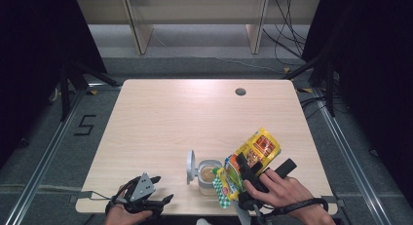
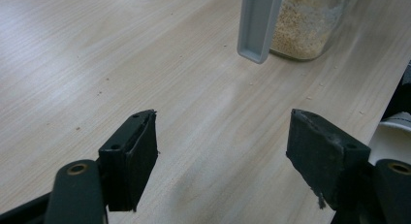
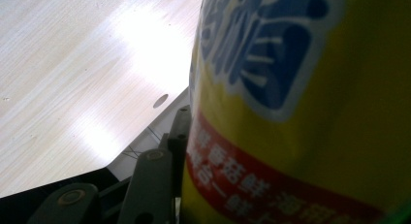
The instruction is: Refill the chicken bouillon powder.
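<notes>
1. Your right gripper (image 1: 243,178), lower right of the high view, is clamped on a yellow plastic pouch with red and green print (image 1: 248,161), tilted with its lower end over the clear glass jar of pale granules (image 1: 209,175).
2. The jar stands lower centre on the pale wooden table (image 1: 195,118); its grey hinged lid (image 1: 191,166) is swung open to the left.
3. Your left gripper (image 1: 155,186), lower left, has its jaws apart with nothing between them.
4. Risk: if you tip the pouch too steeply or off the mouth, granules will probably spill onto the table; a nudge could shift the unsteadied jar.
5. Pouch lettering, blue on white and white on red, is too blurred to read. A "5" (image 1: 86,124) marks the floor, left.
</notes>
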`<action>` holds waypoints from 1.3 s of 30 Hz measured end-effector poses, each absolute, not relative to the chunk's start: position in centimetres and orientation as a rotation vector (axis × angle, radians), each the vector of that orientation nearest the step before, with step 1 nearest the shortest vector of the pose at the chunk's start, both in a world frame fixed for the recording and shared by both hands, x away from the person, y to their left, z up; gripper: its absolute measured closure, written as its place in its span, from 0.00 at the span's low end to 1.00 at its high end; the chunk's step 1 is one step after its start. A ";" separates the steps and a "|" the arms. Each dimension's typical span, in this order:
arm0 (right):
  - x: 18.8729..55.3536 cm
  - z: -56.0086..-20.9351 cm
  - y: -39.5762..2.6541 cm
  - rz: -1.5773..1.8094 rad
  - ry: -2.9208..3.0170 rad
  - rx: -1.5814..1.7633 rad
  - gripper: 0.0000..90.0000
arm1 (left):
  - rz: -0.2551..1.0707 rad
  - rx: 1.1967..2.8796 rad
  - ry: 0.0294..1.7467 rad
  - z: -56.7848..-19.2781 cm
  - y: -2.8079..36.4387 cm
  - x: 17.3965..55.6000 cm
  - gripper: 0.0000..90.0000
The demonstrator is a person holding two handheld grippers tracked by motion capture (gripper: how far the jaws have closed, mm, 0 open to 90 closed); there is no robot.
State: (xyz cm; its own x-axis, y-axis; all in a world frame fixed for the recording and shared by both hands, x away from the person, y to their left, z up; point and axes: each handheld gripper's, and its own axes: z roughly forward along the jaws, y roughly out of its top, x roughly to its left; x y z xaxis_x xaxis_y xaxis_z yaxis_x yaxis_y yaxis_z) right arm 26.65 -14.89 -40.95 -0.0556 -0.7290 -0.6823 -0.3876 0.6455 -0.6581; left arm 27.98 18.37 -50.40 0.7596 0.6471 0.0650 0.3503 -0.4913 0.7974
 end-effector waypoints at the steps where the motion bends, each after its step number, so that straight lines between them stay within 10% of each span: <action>1: 26.7 -40.9 -14.9 -0.356 1.674 -0.925 0.71 | 0.455 2.125 0.751 -50.4 18.4 28.0 0.29; 39: 26.7 -40.9 -14.7 -0.358 1.664 -0.948 0.71 | 0.451 2.127 0.743 -50.4 18.4 28.0 0.29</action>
State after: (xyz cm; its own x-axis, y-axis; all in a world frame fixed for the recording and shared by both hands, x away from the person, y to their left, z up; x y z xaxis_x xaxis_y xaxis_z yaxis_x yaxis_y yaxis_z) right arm 26.70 -14.71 -40.86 -0.0444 -0.7399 -0.6712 -0.3979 0.6294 -0.6675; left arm 27.96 18.39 -50.38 0.7618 0.6449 0.0611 0.3514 -0.4906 0.7974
